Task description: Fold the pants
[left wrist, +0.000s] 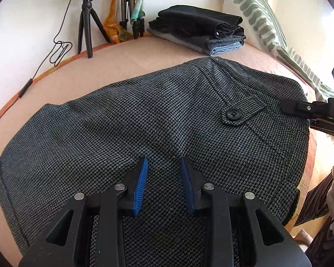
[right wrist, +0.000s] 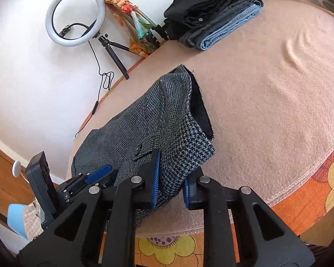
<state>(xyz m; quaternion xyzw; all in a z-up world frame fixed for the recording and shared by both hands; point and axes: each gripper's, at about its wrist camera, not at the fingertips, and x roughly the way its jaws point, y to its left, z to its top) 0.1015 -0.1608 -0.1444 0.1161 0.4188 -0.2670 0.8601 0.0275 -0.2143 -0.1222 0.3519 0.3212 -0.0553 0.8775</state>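
- The left gripper (left wrist: 163, 184) hovers over the houndstooth pants (left wrist: 144, 120), fingers spread, grasping nothing.
- The right gripper (right wrist: 170, 178) pinches the pants' (right wrist: 144, 129) near corner, by the blanket (right wrist: 267, 93) edge.
- Bare blanket stretches beyond, toward a folded clothes stack (right wrist: 211, 15).

A bed covered by a fuzzy pale-pink blanket (right wrist: 267, 93) with a stitched hem lay over an orange flower-print sheet (right wrist: 318, 191). Directly on the blanket lay grey houndstooth woven pants (left wrist: 144, 133) and, near the far edge, a stack of folded black, grey and blue-denim garments (left wrist: 200, 31).
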